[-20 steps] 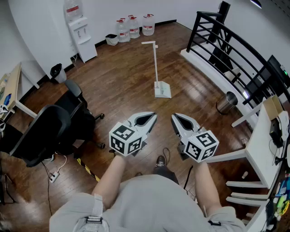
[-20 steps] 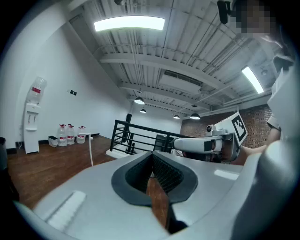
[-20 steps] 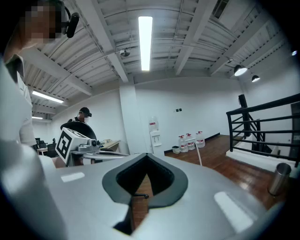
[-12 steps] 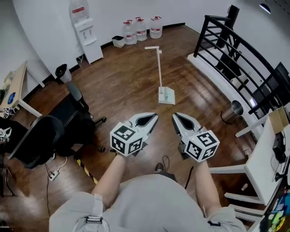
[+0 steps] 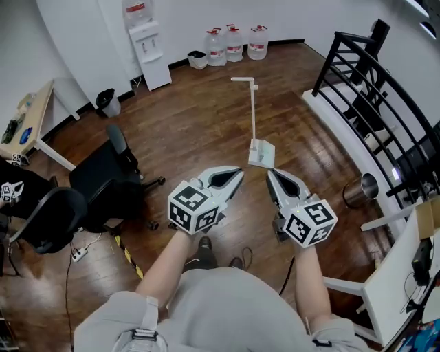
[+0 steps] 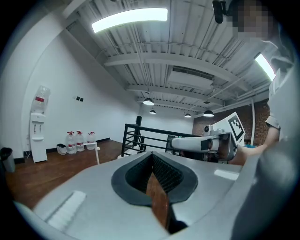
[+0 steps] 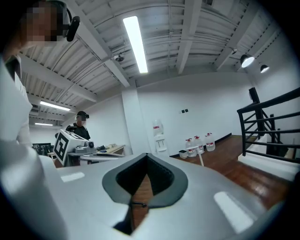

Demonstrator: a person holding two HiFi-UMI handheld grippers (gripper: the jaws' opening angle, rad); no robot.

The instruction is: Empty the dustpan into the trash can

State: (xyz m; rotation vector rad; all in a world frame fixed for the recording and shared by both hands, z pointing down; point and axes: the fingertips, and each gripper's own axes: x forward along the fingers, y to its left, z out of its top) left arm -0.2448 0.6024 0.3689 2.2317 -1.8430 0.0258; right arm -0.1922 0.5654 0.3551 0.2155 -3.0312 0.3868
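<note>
Open floor (image 5: 199, 124) seemingly reaches dustpan (image 5: 261, 152); chair (image 5: 103, 180) stands left.

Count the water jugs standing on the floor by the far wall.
3, in a row against the wall: left jug, middle jug, right jug, just right of a small white bin. A fourth jug tops the water dispenser; none looks hidden.

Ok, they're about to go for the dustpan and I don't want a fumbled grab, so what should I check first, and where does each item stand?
1. Left tongs free of any load: ok, shut on nothing.
2. Right tongs free of any load: ok, shut on nothing.
3. Tongs opened for the grab: not ok, both are closed.
4. Dustpan upright with its long handle reachable: ok, it stands on the floor just ahead.
5. Trash can located: ok, the metal one stands by the railing at the right.
6. Debris in the dustpan: cannot tell.
</note>
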